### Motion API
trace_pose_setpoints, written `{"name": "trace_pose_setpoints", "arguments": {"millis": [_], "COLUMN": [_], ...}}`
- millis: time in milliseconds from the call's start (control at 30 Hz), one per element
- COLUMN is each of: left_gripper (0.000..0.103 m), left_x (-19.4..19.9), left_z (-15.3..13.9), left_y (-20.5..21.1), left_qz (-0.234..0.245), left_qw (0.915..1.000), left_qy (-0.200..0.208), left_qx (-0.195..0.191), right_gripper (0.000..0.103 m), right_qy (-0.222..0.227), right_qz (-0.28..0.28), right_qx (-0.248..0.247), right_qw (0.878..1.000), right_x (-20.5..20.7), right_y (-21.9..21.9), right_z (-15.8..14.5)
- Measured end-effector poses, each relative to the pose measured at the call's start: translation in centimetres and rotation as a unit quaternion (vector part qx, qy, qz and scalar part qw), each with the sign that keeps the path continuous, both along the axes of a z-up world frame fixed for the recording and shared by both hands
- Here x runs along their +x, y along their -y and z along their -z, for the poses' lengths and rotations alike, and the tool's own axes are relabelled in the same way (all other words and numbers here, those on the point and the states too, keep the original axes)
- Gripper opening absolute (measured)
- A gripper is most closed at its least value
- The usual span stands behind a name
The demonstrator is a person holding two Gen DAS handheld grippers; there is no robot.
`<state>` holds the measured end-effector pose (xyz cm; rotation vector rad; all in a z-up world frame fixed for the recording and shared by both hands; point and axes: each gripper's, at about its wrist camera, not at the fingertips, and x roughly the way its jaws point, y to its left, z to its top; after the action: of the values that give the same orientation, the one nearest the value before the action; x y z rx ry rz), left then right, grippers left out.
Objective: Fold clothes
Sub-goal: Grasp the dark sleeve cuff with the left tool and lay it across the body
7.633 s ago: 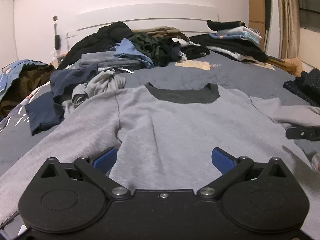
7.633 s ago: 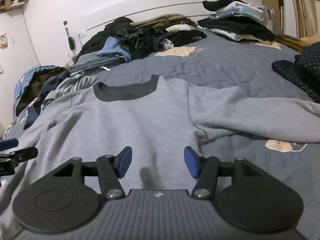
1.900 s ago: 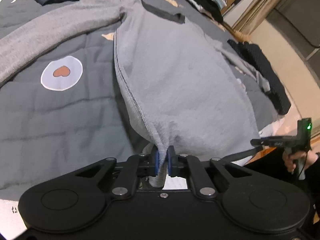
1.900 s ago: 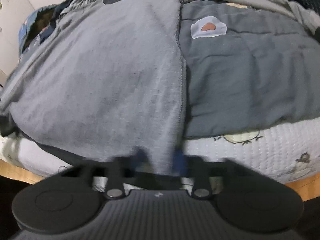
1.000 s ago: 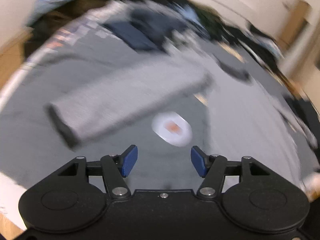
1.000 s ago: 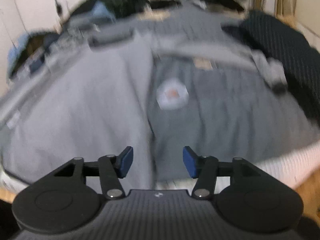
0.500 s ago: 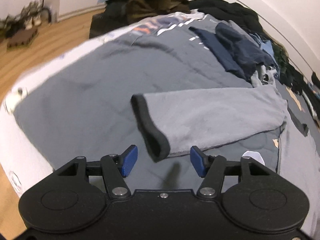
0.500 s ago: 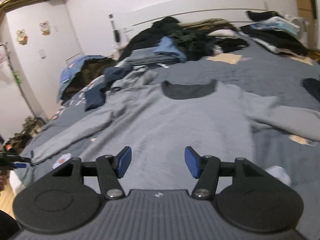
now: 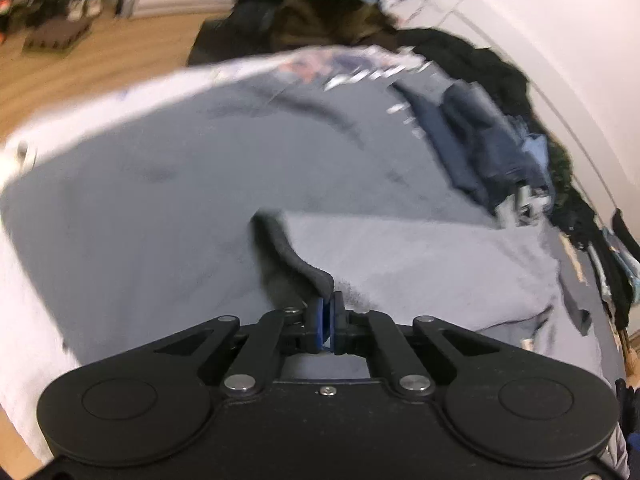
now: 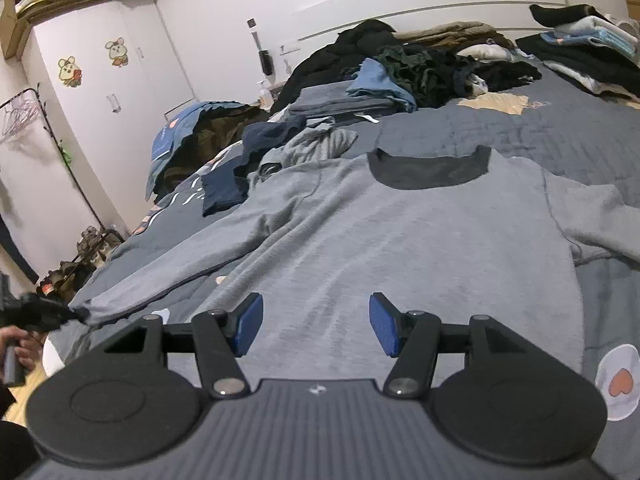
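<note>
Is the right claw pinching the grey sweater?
No, the right claw is wide open above the grey sweater, its blue pads apart with nothing between them.

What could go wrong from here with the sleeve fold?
1. The left tool pinches only the edge of the dark cuff; that thin bite could slip once the sleeve is pulled.
2. The right tool is open above the sweatshirt body, pinning nothing, so dragging the sleeve may shift or wrinkle the laid-out body.

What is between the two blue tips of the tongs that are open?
In the right wrist view, the right tongs are open, and between the tips shows only the flat body of the grey sweatshirt, lying on the bed beyond them.
</note>
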<state>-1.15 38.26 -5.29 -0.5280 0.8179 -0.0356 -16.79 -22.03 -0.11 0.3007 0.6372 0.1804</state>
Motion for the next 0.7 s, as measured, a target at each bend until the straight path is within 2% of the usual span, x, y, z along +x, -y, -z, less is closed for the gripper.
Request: {"name": "trace_pose_setpoints", "arguments": {"millis": [67, 167, 300, 400, 500, 567, 633, 700], "left_gripper": [0.003, 0.003, 0.003, 0.002, 0.002, 0.002, 0.002, 0.003], "left_x": [0.5, 1.4, 2.7, 3.0, 2.1, 0.8, -0.4, -1.6], "left_z": [-2.6, -6.3, -11.0, -13.1, -13.3, -12.0, -9.5, -6.0], "left_y": [1.3, 4.3, 12.8, 22.2, 32.3, 39.2, 44.5, 48.1], "left_qz": [0.019, 0.046, 0.126, 0.214, 0.304, 0.365, 0.409, 0.443], "left_qw": [0.9994, 0.9970, 0.9853, 0.9661, 0.9392, 0.9175, 0.9023, 0.8899], "left_qy": [0.025, 0.061, 0.114, 0.144, 0.160, 0.157, 0.137, 0.106], "left_qx": [0.013, 0.012, 0.020, 0.016, 0.007, 0.012, 0.016, 0.025], "right_gripper": [0.058, 0.058, 0.058, 0.058, 0.058, 0.058, 0.058, 0.058], "right_qy": [-0.003, -0.011, -0.011, -0.007, -0.005, -0.005, -0.007, -0.011], "right_qz": [0.010, 0.031, 0.060, 0.084, 0.110, 0.126, 0.147, 0.165], "right_qx": [0.004, 0.012, 0.015, 0.020, 0.028, 0.030, 0.032, 0.037], "right_qw": [1.000, 0.999, 0.998, 0.996, 0.994, 0.992, 0.989, 0.986], "right_x": [0.0, -0.1, -0.7, -1.1, -1.6, -1.9, -2.1, -2.3], "right_y": [0.8, 2.4, 4.8, 6.6, 8.7, 10.0, 11.6, 13.0], "right_z": [0.3, 0.8, 0.9, 0.8, 0.9, 1.0, 1.1, 1.4]}}
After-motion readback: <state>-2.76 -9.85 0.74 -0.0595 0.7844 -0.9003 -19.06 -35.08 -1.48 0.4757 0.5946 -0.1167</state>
